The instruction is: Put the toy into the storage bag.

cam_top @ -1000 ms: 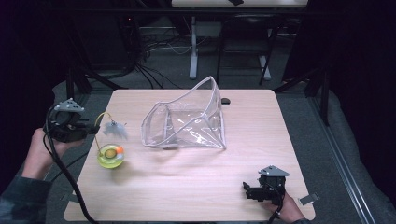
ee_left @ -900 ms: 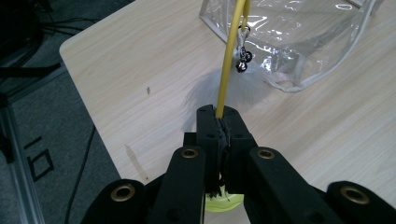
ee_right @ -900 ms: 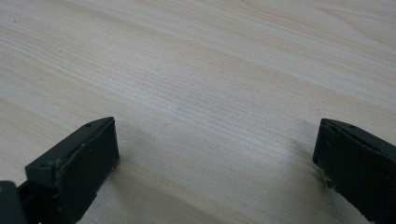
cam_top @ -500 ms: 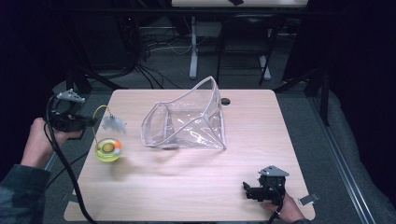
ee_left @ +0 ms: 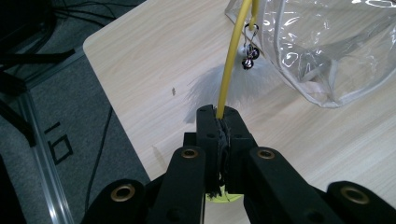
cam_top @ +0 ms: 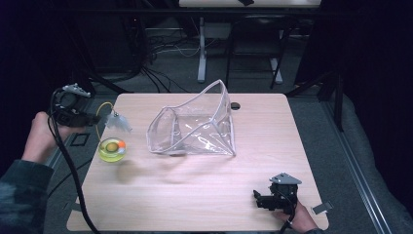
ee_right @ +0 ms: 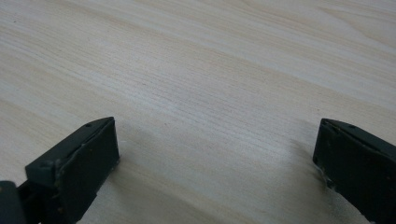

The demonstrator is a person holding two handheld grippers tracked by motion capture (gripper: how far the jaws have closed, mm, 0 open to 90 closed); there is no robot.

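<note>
My left claw [ee_left: 219, 122] clamped on yellow wand [ee_left: 232, 60]; feather [cam_top: 118, 122] and yellow-green base [cam_top: 112, 149] dangle over tabletop [cam_top: 204, 195] left edge, beside clear pouch [cam_top: 197, 126]. Right claw [ee_right: 215, 163] wide open, empty, resting. Advice: keep grip firm, swing toy slowly toward pouch mouth.

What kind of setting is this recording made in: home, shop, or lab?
Probably a lab or recording workspace: a bare wooden table on grey carpet, cables trailing over the floor behind it, another desk's white legs beyond, and dark surroundings with nothing homely in them.
</note>
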